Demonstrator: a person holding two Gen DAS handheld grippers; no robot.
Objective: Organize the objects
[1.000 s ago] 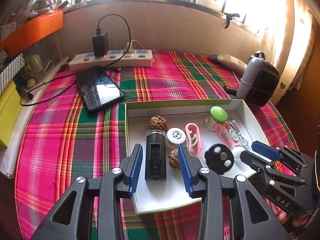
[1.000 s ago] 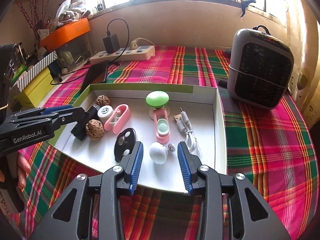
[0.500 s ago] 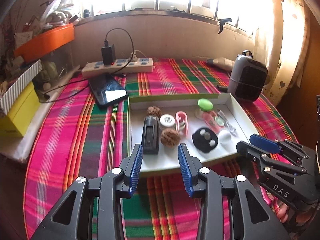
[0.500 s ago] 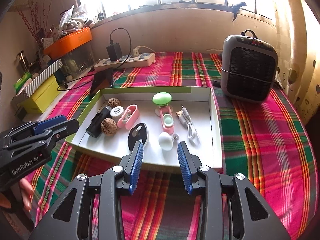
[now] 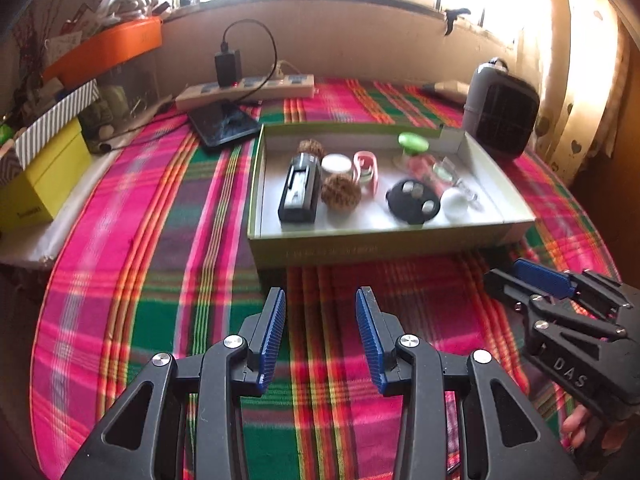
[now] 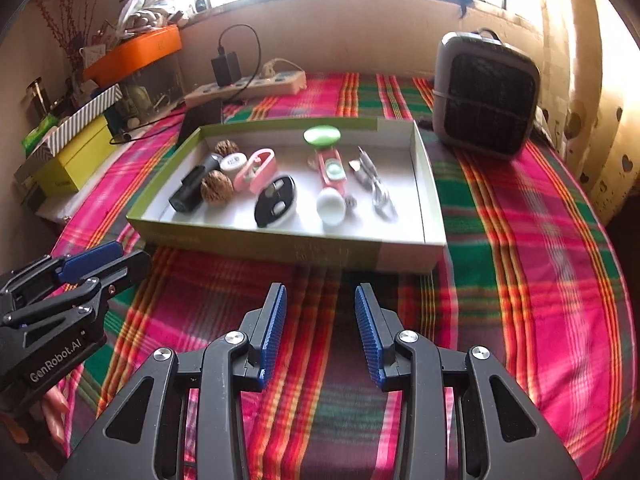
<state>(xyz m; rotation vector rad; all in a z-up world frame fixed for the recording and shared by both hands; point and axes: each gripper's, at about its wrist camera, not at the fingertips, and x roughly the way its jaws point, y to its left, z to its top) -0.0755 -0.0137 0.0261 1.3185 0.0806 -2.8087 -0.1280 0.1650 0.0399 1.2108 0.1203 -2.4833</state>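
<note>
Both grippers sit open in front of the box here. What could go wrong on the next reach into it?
1. The walnut touches the black device, so grabbing one may drag the other.
2. The white cable lies loose and could snag a finger.
3. The left gripper and right gripper sit close together and could collide.
</note>
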